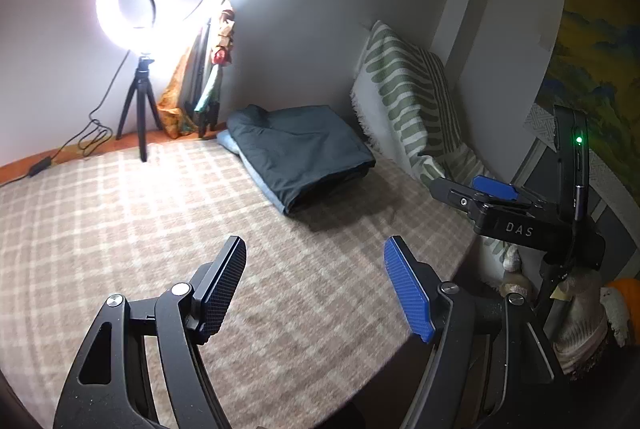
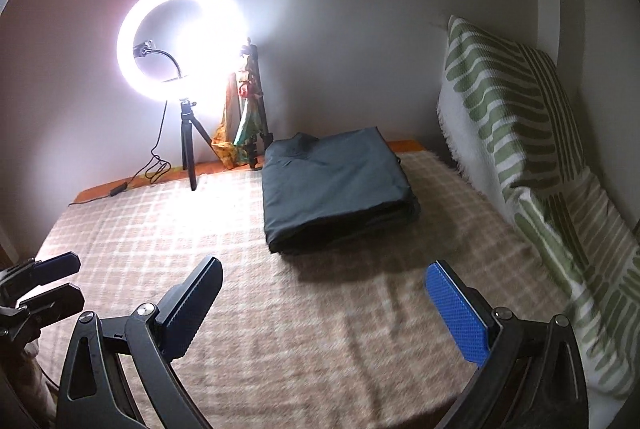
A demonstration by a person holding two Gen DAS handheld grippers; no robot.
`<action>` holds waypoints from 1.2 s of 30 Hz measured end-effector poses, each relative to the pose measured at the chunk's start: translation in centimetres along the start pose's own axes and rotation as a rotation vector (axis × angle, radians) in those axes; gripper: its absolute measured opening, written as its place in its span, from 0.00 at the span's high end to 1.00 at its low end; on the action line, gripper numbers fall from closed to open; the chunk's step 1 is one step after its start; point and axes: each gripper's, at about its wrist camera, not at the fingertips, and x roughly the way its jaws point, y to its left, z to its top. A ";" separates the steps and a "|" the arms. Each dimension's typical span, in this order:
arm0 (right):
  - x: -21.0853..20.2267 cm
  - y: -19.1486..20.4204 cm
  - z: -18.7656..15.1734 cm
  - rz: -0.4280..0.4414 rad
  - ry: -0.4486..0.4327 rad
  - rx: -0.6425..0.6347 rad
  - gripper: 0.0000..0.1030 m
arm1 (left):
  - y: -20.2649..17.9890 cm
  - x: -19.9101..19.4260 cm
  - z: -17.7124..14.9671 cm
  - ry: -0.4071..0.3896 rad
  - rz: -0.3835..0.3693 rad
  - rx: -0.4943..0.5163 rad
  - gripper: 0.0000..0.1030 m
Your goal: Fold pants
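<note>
Folded dark pants (image 2: 336, 185) lay at the plaid blanket's (image 2: 280, 349) far edge, seemingly stacked on another garment. Left gripper (image 1: 316, 289) and right gripper (image 2: 336, 309) hung short, jaws apart, empty.

We note the pants (image 1: 298, 153) (image 2: 336, 185): dark grey-blue, folded into a thick squarish stack, lying flat on the checked blanket (image 1: 160, 229) near the far wall, folded edge toward us. A paler blue layer peeks out underneath.
</note>
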 end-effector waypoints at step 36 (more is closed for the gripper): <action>-2.7 1.9 -0.7 -0.010 -0.038 -0.027 0.00 | 0.3 -3.5 -0.7 -0.094 0.122 0.011 0.01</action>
